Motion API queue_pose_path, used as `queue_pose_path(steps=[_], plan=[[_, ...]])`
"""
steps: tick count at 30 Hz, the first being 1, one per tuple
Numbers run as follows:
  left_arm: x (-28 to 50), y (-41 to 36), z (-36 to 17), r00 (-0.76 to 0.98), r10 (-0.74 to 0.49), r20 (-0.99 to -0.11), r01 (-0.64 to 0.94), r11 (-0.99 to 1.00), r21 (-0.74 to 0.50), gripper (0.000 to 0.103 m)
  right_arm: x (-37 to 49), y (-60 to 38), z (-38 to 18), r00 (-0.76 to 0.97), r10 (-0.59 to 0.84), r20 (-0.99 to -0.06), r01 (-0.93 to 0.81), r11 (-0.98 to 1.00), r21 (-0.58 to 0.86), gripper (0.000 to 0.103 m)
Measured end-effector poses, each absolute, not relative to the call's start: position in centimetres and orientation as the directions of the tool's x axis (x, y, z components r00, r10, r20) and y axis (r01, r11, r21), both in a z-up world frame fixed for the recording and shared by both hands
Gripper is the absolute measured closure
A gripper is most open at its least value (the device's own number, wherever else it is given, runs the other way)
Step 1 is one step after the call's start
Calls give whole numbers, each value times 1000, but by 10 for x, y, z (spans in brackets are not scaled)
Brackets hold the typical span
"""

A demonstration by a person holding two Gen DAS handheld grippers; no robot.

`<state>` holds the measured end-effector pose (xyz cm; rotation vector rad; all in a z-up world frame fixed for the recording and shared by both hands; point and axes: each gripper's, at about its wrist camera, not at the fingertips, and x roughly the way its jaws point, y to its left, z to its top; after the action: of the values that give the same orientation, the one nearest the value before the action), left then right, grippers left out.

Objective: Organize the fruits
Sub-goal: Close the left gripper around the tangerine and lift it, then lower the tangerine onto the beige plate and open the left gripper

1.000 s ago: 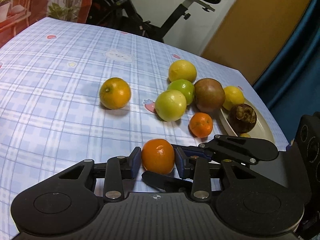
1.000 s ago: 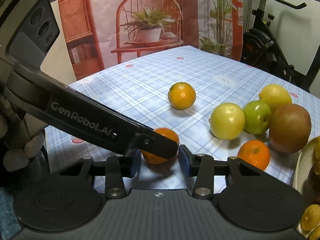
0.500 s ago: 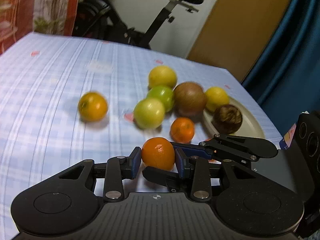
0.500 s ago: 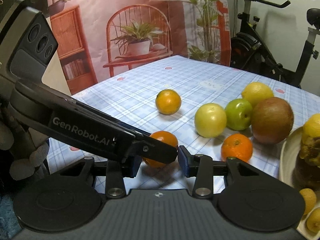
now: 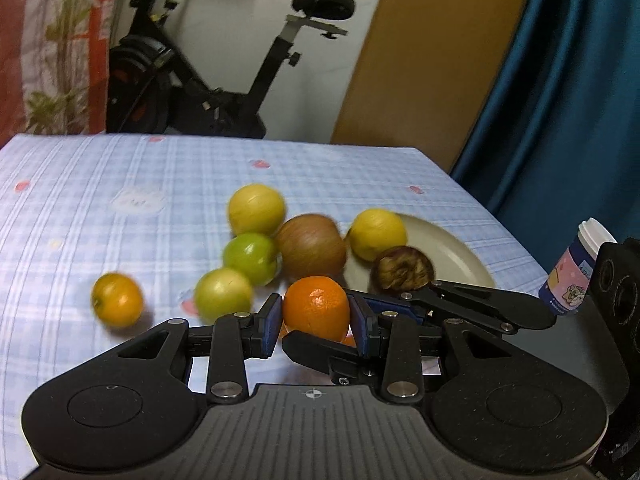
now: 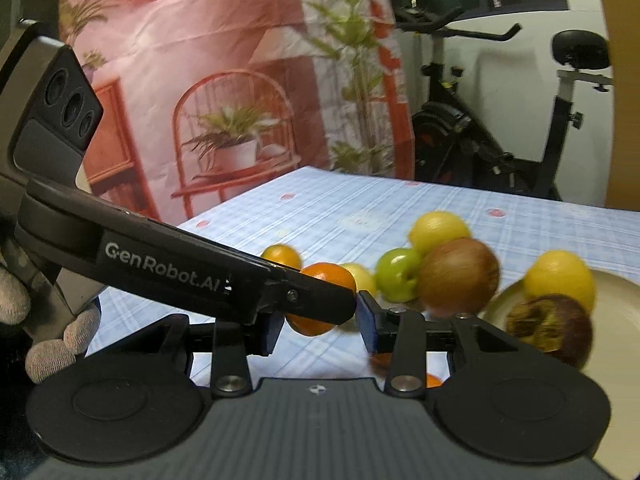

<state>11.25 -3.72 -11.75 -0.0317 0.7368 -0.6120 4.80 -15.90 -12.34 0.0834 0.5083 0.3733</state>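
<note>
My left gripper [image 5: 315,320] is shut on an orange mandarin [image 5: 316,308] and holds it above the checked tablecloth. In the right wrist view the same mandarin [image 6: 326,280] shows behind the left gripper's finger. My right gripper [image 6: 320,326] is open around the mandarin, its blue pads apart from it. A cream plate [image 5: 452,252] at the right holds a yellow lemon [image 5: 376,234] and a dark brown fruit [image 5: 402,270]. A red-brown apple [image 5: 310,246], two green apples [image 5: 250,258] and a yellow fruit [image 5: 256,208] lie beside the plate.
An orange [image 5: 117,300] lies alone at the left. A small pink and blue cup [image 5: 572,276] stands near the table's right edge. Another small orange fruit [image 6: 384,360] lies under my right gripper. An exercise bike [image 5: 224,80] and blue curtain stand beyond the table.
Both grippers have risen and swung right toward the plate, carrying the mandarin. The fruit pile now sits lower and closer in both views.
</note>
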Motion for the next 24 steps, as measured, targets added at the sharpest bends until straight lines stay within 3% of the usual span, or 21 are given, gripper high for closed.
queue_pose_path(steps=[14, 19, 24], plan=[[147, -119, -100, 536, -606, -589, 631, 750, -198, 65, 47, -223, -101, 907, 210, -366, -147, 970, 193, 62], [162, -161, -106, 497, -618, -609, 679, 714, -169, 65, 46, -256, -102, 926, 136, -351, -56, 972, 230, 62], [185, -181, -118, 424, -636, -645, 694, 686, -221, 65, 49, -286, -111, 925, 64, -375, 38, 966, 257, 63]])
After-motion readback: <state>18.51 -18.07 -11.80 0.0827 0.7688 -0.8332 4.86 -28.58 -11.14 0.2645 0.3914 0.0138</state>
